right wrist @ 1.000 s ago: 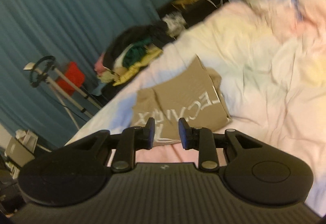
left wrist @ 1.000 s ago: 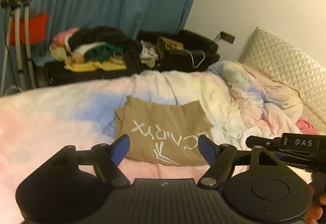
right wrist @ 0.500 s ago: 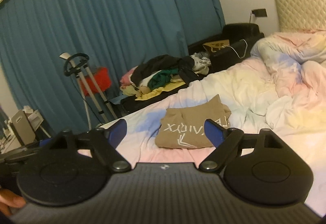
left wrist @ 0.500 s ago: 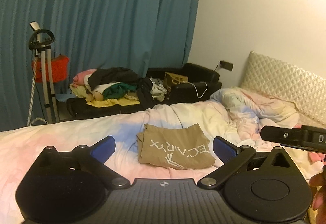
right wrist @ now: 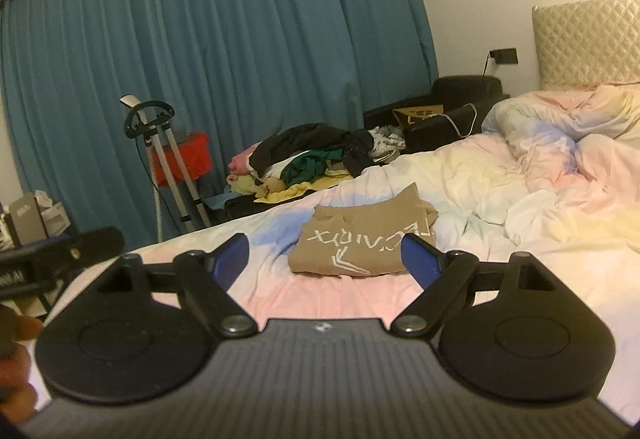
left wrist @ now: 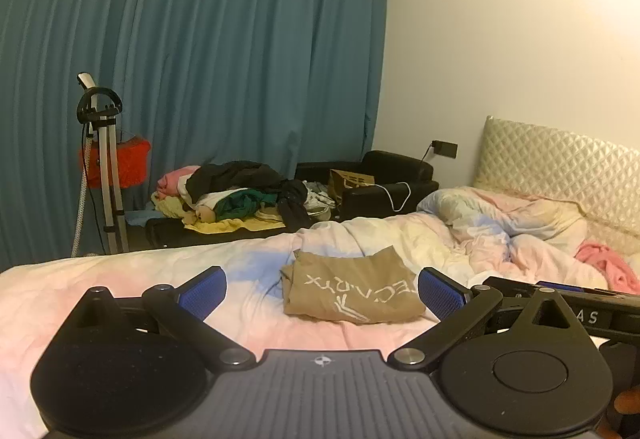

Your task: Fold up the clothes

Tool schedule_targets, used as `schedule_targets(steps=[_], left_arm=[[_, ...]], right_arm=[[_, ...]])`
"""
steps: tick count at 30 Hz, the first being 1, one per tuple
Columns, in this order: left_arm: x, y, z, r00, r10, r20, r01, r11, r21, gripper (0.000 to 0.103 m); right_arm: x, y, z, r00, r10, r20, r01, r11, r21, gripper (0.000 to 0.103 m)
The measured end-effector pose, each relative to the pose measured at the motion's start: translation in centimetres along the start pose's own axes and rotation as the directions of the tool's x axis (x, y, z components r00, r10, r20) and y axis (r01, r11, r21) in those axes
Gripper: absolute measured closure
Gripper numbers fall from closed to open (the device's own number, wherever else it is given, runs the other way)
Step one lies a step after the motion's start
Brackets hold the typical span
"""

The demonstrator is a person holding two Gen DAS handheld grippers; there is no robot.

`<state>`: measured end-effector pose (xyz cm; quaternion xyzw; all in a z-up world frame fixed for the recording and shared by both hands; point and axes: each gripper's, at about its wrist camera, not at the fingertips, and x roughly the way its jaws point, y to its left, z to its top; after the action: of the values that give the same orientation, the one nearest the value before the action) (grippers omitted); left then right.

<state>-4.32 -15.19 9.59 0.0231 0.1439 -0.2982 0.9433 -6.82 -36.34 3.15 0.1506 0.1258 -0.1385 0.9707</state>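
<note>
White lettering on folded shirt (left wrist: 351, 294) upside down, partly lost in fold. Right gripper (left wrist: 576, 305) cut off by frame edge. Clothes pile (right wrist: 304, 163) jumbled, single garments indistinguishable. Hand (right wrist: 16, 371) blurred at left edge.

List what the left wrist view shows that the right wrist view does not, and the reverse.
Only the left wrist view: a pink garment on the bed by the headboard, and the right gripper's body at its right edge.

Only the right wrist view: a cardboard box with papers at far left.

Both: the folded tan shirt on the bedspread, the clothes pile, blue curtain, and wide-open jaws holding nothing.
</note>
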Motion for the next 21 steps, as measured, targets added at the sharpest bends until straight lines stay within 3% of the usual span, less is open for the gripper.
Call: schedule_targets(steps=[21], left_arm=[[3.1,1.9,-5.1,0.998,0.059,-0.017,-0.059,0.998,-0.005,0.000]], right_arm=[[2.0,0.9,-4.6,0.999,0.004,0.033,-0.001,0.996,-0.091,0.018]])
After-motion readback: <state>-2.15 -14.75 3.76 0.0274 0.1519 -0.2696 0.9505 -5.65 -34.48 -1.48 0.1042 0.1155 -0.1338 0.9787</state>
